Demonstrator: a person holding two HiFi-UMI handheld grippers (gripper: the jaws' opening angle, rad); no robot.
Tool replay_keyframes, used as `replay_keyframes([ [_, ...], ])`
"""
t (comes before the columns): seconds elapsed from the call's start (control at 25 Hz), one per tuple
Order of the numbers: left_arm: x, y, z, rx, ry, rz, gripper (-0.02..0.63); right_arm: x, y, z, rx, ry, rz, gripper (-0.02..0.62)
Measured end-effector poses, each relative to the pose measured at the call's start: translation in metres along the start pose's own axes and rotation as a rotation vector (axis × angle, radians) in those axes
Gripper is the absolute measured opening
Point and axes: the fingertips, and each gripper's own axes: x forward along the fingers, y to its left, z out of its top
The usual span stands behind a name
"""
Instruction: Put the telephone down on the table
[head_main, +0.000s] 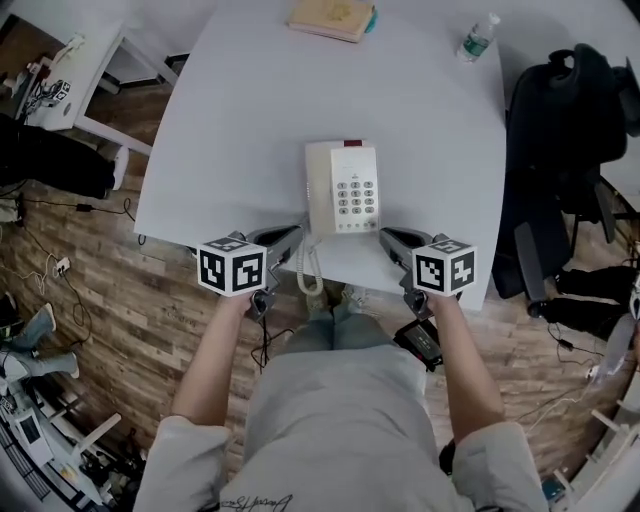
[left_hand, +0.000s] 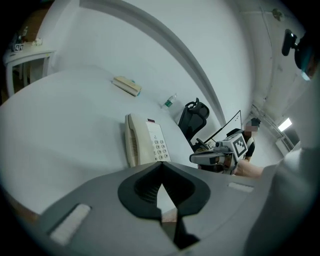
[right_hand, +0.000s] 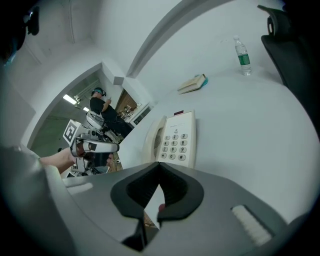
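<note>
The phone (head_main: 343, 187) lies on the table (head_main: 250, 100) near its front edge, with the left gripper (head_main: 296, 234) and right gripper (head_main: 386, 236) shut and empty beside it; either could snag the cord (head_main: 308, 268) dangling over the edge and drag the phone off.

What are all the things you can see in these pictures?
table: one, white, middle of the room.
telephone: one, cream, on the table near its front edge, handset in place.
book: one, tan, far edge of the table.
water bottle: one, clear with a green label, far right of the table.
office chair: one, black, right of the table.
left gripper: one, grey, shut and empty, left of the telephone.
right gripper: one, grey, shut and empty, right of the telephone.
</note>
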Motion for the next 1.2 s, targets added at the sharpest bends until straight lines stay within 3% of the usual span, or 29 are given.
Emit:
replay_keyframes([
  [0.6,-0.013,-0.064,-0.025,0.104,0.007,0.037,0.014,-0.033,0.041,-0.003,-0.048,-0.054,-0.017,0.005],
  [0.84,-0.026,-0.072,-0.03,0.063,-0.056,0.073,0.006,-0.043,0.052,-0.005,-0.083,-0.081,-0.049,0.003],
  [1.2,-0.037,-0.08,-0.039,0.07,-0.06,0.104,0.006,-0.046,0.072,-0.025,-0.118,-0.062,-0.065,0.003],
])
